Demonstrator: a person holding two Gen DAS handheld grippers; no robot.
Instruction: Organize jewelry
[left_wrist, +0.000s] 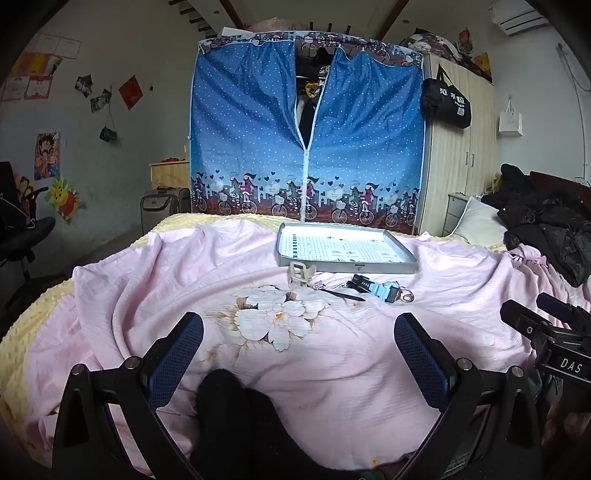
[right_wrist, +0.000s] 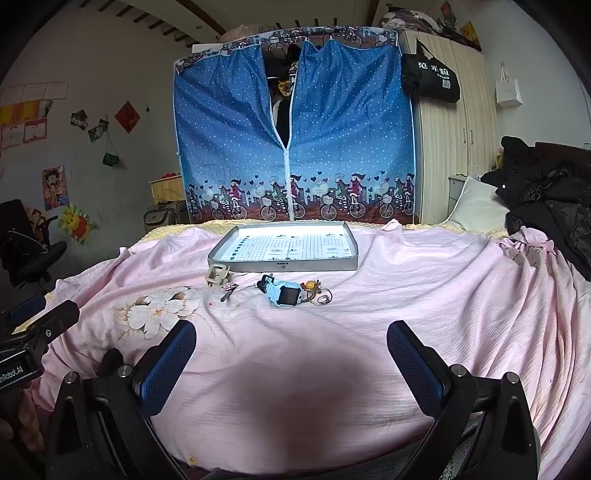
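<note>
A shallow grey tray (left_wrist: 347, 266) (right_wrist: 284, 266) with a printed grid lies on the pink bedspread, nothing in it. In front of it lie small items: a beige hair claw (left_wrist: 301, 274) (right_wrist: 218, 275), a thin dark hair clip (left_wrist: 343, 294) (right_wrist: 227, 294), a light blue watch (left_wrist: 376, 286) (right_wrist: 284, 291) and a ring with small trinkets (left_wrist: 406, 295) (right_wrist: 319, 293). My left gripper (left_wrist: 299, 332) is open and holds nothing, well short of the items. My right gripper (right_wrist: 291, 339) is open too, equally far back.
A blue zipped fabric wardrobe (left_wrist: 306, 129) stands beyond the bed, a wooden wardrobe (left_wrist: 461, 147) beside it. Dark clothes (right_wrist: 546, 199) and a pillow (right_wrist: 476, 206) are heaped at the right. A black office chair (left_wrist: 22, 236) is at the left. A dark lump (left_wrist: 229, 406) sits below the left gripper.
</note>
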